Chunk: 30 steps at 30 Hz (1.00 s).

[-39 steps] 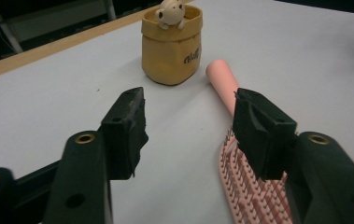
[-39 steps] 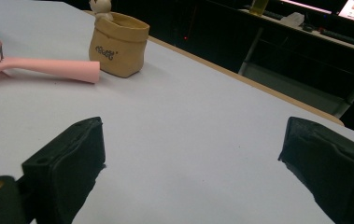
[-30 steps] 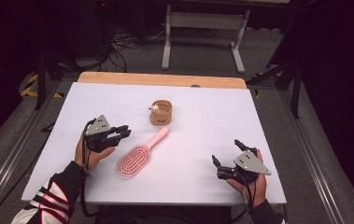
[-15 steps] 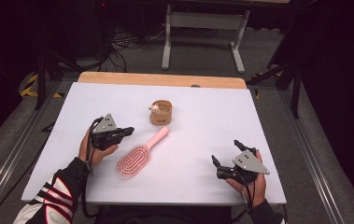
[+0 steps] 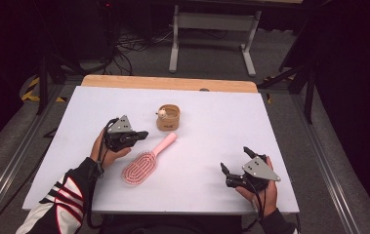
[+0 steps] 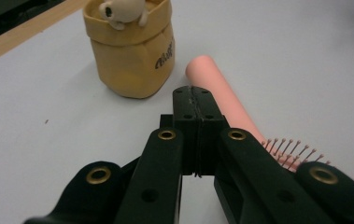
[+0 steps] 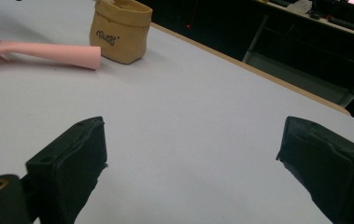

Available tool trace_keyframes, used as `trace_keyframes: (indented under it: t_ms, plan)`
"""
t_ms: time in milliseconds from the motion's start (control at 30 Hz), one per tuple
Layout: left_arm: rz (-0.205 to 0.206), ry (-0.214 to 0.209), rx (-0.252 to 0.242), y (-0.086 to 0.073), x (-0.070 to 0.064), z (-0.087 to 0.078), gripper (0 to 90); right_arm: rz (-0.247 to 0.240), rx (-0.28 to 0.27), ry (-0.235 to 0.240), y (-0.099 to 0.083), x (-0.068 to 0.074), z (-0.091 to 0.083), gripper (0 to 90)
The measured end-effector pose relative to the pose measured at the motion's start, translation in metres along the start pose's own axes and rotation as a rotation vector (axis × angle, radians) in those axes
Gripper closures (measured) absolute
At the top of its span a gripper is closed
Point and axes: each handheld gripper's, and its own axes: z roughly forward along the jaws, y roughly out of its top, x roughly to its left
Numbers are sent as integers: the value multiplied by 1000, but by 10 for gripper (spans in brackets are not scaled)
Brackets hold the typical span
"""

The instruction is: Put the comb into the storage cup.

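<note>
A pink hairbrush [image 5: 146, 160] lies on the white table, its handle [image 6: 214, 88] pointing at a small tan fabric pouch [image 5: 168, 117] with a little plush figure [image 6: 120, 10] on its rim. My left gripper [image 5: 141, 134] is shut, empty, hovering just left of the brush handle; its closed tips [image 6: 194, 95] sit beside the handle in the left gripper view. My right gripper [image 5: 235, 167] rests open near the front right of the table. Its view has the brush handle [image 7: 53, 52] and pouch [image 7: 118, 31] far off to the left.
The white table top [image 5: 221, 122] has a wooden strip [image 5: 173, 83] along its far edge. Beyond it stand a metal stand [image 5: 212, 29] and cables on the floor. Broad bare surface lies between the brush and my right gripper.
My left gripper has moved right and slightly forward, closer to the brush handle and the pouch. The right gripper stays where it was.
</note>
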Motion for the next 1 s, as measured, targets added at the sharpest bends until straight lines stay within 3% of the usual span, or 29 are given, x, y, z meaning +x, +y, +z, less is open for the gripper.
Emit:
trace_keyframes:
  t_ms: [233,400,533,833,1000]
  plan:
    - [29,-45,57,9,7,19,900,-9,2,-1,0,2,0,84]
    - [56,-62,148,18,10,42,900,-13,14,0,0,2,1,85]
    - [82,-85,192,24,10,54,900,-24,15,2,0,4,0,85]
    - [83,-99,271,19,11,67,900,-23,23,7,-1,3,1,85]
    - [106,-106,309,21,9,72,900,-29,29,9,-1,4,2,85]
